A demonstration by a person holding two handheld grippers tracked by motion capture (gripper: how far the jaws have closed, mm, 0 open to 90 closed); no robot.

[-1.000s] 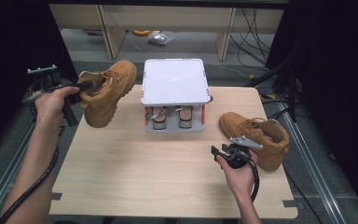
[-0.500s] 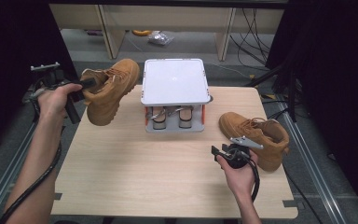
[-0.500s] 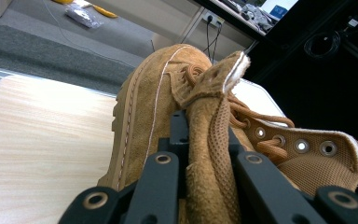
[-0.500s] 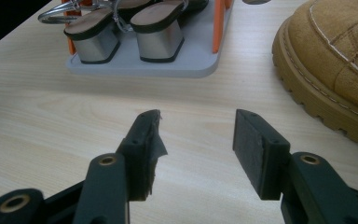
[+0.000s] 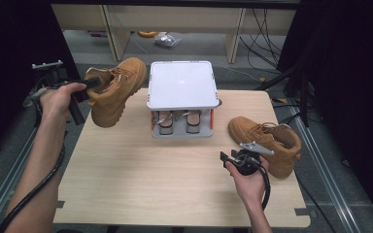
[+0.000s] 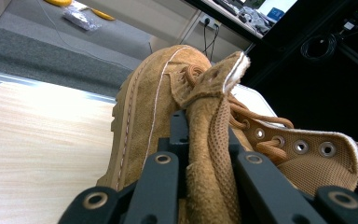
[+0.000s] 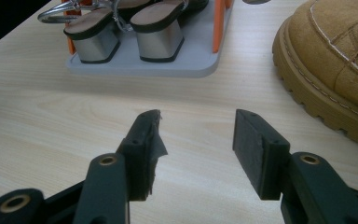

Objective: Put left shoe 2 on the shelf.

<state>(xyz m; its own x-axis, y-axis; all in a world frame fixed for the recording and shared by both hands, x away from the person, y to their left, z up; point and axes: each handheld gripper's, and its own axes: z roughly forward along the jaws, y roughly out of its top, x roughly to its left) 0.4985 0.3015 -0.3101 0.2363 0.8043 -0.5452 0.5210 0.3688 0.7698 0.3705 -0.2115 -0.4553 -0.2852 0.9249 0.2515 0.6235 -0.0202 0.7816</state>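
Note:
A tan suede boot [image 5: 118,90] hangs in the air over the table's left edge, toe pointing down toward the wood. My left gripper [image 5: 93,83] is shut on its back collar; in the left gripper view the jaws pinch the padded collar [image 6: 209,140] with the boot [image 6: 149,102] beyond. The matching boot [image 5: 267,141] lies on the table at the right. My right gripper [image 5: 229,158] rests just left of it, open with nothing between its fingers, as in the right gripper view [image 7: 196,126], where the boot's toe [image 7: 340,56] is at upper right.
A small two-level shoe rack with a white top [image 5: 181,82] stands at the table's far middle, a pair of block-heeled sandals [image 7: 135,32] on its lower shelf. Bare wooden table [image 5: 126,179] spreads in front. Cables and shelves lie on the floor behind.
The left hand has raised the held boot slightly, nudging it toward the rack. The right hand and its gripper have stayed put.

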